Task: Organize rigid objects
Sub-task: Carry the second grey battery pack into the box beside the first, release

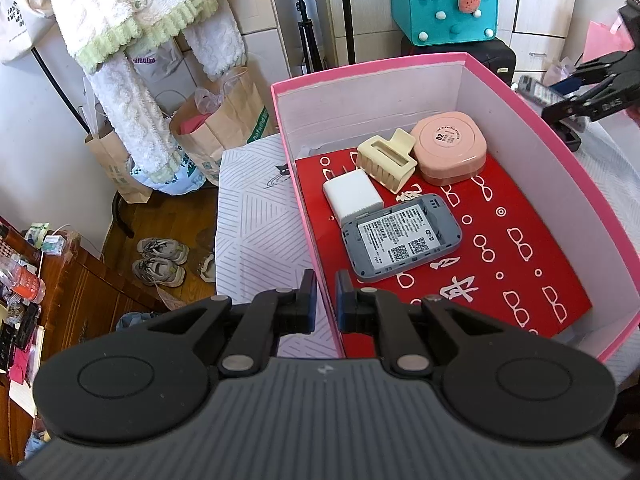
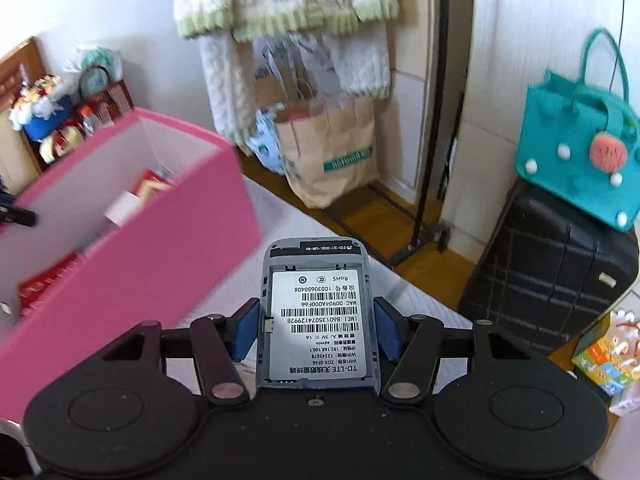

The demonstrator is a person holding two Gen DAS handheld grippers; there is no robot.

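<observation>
A pink box (image 1: 568,168) with white inner walls and a red patterned floor holds a grey wifi router (image 1: 400,236), a white charger (image 1: 352,196), a cream hair claw (image 1: 386,160) and a pink compact case (image 1: 450,146). My left gripper (image 1: 326,300) straddles the box's near left wall, its jaws nearly closed with a narrow gap and nothing between them. My right gripper (image 2: 316,328) is shut on a second grey wifi router (image 2: 316,312), held above the bed to the right of the pink box (image 2: 132,248). The right gripper also shows in the left wrist view (image 1: 576,100) beyond the box's right wall.
The box rests on a white patterned bedsheet (image 1: 252,216). A teal felt bag (image 2: 580,160) sits on a black suitcase (image 2: 548,276). Paper bags (image 2: 328,152) and hanging fleece clothes (image 1: 132,20) stand by the wall. A wooden desk (image 1: 60,280) with clutter is at left.
</observation>
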